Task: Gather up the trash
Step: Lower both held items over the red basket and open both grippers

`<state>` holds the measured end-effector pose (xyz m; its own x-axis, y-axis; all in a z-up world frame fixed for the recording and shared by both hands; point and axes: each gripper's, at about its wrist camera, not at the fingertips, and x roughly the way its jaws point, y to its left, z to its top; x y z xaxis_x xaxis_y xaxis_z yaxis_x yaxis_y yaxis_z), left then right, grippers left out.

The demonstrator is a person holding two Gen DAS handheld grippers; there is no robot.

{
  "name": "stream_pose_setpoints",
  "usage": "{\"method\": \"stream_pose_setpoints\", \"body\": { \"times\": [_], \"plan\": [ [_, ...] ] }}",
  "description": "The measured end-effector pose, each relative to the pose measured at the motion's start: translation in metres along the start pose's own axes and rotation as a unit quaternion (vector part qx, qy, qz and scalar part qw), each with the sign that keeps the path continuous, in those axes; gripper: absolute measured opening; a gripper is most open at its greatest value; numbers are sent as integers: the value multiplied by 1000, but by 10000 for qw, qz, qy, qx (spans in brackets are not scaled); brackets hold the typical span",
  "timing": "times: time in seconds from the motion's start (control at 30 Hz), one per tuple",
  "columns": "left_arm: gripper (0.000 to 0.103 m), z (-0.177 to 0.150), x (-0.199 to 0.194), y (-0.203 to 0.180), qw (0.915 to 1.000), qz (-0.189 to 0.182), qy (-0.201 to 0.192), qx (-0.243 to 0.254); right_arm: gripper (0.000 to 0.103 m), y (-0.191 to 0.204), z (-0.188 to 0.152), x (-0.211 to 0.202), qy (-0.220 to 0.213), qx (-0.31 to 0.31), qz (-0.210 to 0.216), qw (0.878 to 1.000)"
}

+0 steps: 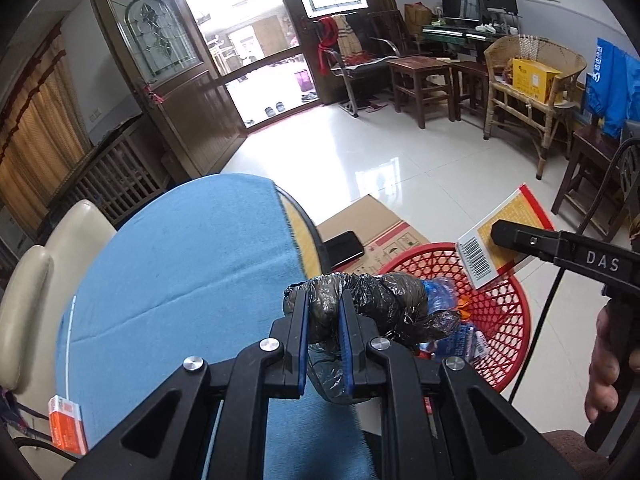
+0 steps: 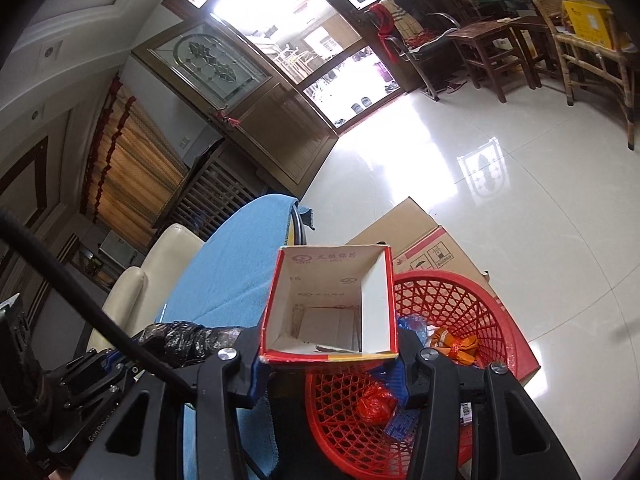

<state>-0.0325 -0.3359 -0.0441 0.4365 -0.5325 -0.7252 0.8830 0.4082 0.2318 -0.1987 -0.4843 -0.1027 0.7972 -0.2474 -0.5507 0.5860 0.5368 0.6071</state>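
Note:
A crumpled black plastic bag [image 1: 384,300] is pinched between the blue pads of my left gripper [image 1: 324,300], which is shut on it just past the table edge, beside the red mesh basket [image 1: 516,320]. My right gripper [image 2: 330,358] is shut on an open, empty red-and-white carton [image 2: 332,304] and holds it over the basket [image 2: 460,300]. In the left wrist view the same carton [image 1: 500,228] with its barcode hangs above the basket's far rim. Blue and orange wrappers [image 2: 456,346] and a red wad [image 2: 376,404] lie inside the basket.
A round table under a blue cloth [image 1: 180,272] is on the left, with a small orange box [image 1: 66,424] on it and a cream chair [image 1: 36,292] beside it. A flat cardboard box [image 1: 372,220] with a phone [image 1: 344,248] on it lies behind the basket. Wooden chairs line the far wall.

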Motion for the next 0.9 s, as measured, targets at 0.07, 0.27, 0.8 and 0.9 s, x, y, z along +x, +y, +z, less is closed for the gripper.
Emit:
{"method": "stream_pose_setpoints", "body": {
  "times": [0.07,0.27,0.8,0.9],
  "plan": [
    [18,2,1,-4,9997,-223,-33,30,51,-2,2,-1,-10,26,-38,10000],
    [61,5,9,-8,9970,-758,-41,-123,55,-7,5,-3,11,167,-181,9997],
    [73,-53,-27,103,9894,933,-88,-1110,64,36,-10,18,323,-463,-140,9983],
    [79,-70,-42,132,9799,1348,-168,-1459,64,67,-17,30,444,-869,-77,9952]
  ]
}}
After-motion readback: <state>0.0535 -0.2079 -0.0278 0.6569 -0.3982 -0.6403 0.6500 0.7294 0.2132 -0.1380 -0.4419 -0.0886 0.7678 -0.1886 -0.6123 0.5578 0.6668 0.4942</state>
